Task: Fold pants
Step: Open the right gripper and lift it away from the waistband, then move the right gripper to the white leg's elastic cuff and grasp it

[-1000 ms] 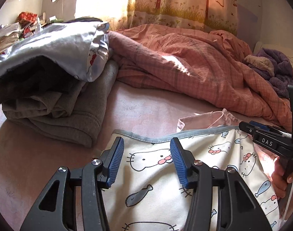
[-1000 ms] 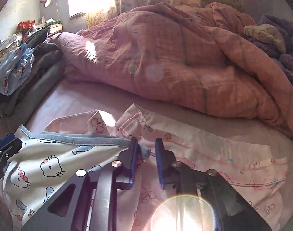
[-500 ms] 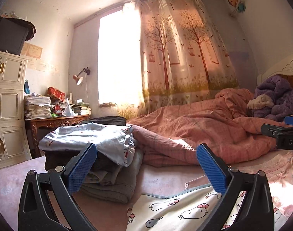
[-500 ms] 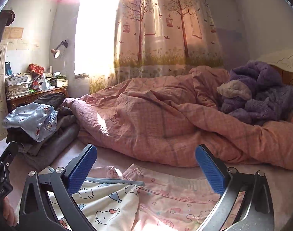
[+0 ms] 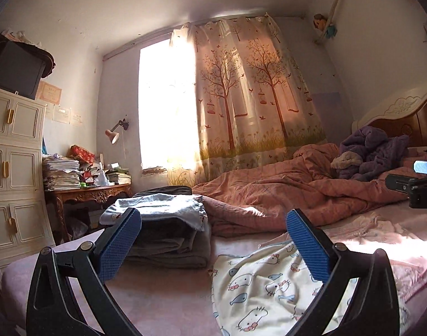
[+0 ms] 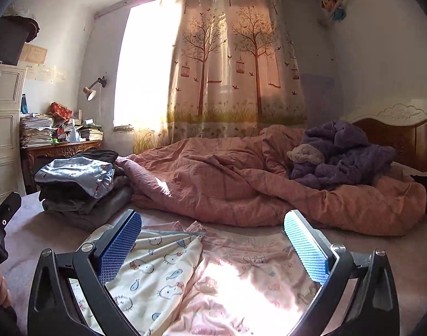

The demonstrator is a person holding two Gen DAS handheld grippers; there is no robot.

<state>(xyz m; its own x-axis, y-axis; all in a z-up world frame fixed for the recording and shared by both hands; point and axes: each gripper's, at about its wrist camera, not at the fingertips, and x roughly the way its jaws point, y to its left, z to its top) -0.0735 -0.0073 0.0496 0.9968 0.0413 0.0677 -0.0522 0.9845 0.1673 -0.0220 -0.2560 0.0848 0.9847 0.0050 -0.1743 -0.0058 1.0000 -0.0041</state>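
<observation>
White cartoon-cat print pants (image 5: 258, 288) lie flat on the bed, on top of pink print pants (image 5: 381, 238). Both also show in the right wrist view, the white pair (image 6: 157, 274) left of the pink pair (image 6: 241, 277). My left gripper (image 5: 213, 243) is open and empty, held above the bed at the white pants' left edge. My right gripper (image 6: 213, 246) is open and empty above both pants. The right gripper's body (image 5: 415, 193) shows at the far right of the left wrist view.
A stack of folded clothes (image 5: 163, 232) sits on the bed to the left, also in the right wrist view (image 6: 81, 190). A rumpled pink duvet (image 6: 241, 184) and purple fleece (image 6: 342, 154) lie behind. A cluttered desk (image 5: 87, 187) and white cabinet (image 5: 14, 168) stand at left.
Both grippers let go of the white pants' waistband, opened wide and lifted back, tilting up toward the room. The white pants now lie on the pink pair.
</observation>
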